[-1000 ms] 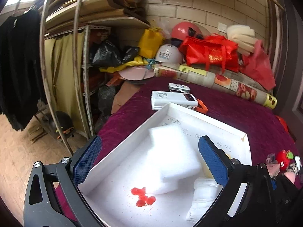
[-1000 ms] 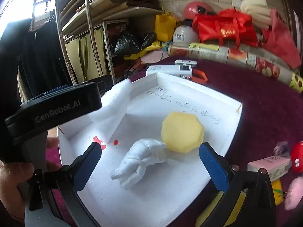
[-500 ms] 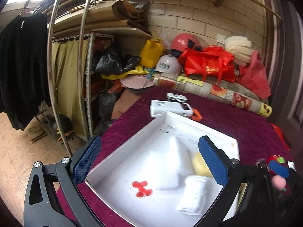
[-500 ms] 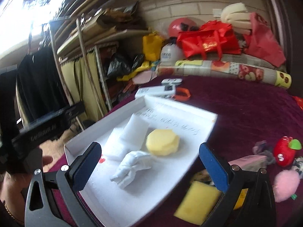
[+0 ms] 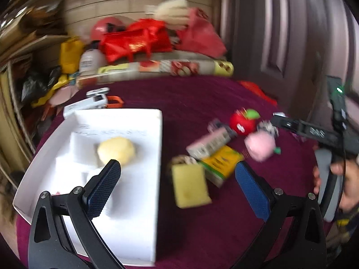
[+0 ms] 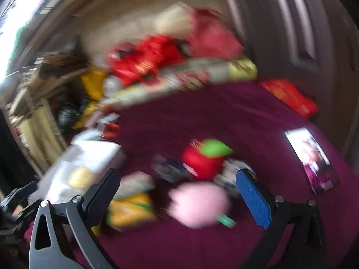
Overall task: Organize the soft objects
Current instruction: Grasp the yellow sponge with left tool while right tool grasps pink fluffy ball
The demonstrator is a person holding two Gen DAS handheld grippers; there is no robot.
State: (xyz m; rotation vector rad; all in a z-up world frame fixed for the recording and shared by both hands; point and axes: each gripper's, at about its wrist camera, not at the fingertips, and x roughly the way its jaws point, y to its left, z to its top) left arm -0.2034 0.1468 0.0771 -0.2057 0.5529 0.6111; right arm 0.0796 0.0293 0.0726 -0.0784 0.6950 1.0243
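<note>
A white tray (image 5: 143,224) on the purple cloth holds a round yellow sponge (image 5: 116,150) and white foam pieces (image 5: 83,152). My left gripper (image 5: 177,188) is open and empty above the tray's right edge, with a flat yellow sponge (image 5: 190,185) lying between its fingers. To the right lie a pink box (image 5: 211,143), a yellow box (image 5: 221,164), a red apple plush (image 5: 243,123) and a pink plush (image 5: 260,145). My right gripper (image 6: 178,199) is open and empty, with the pink plush (image 6: 198,204) between its fingers and the apple plush (image 6: 203,161) behind it. Both views are blurred.
Red bags (image 5: 134,40), a patterned roll (image 5: 157,68) and helmets pile up at the back of the table. A white device (image 5: 86,105) lies behind the tray. A phone (image 6: 310,157) and a red packet (image 6: 289,96) lie at right. A door (image 5: 291,33) stands at the right.
Both grippers have swung to the right, away from the tray and toward the pile of toys and boxes. The white foam block lies in the tray. Both stay open.
</note>
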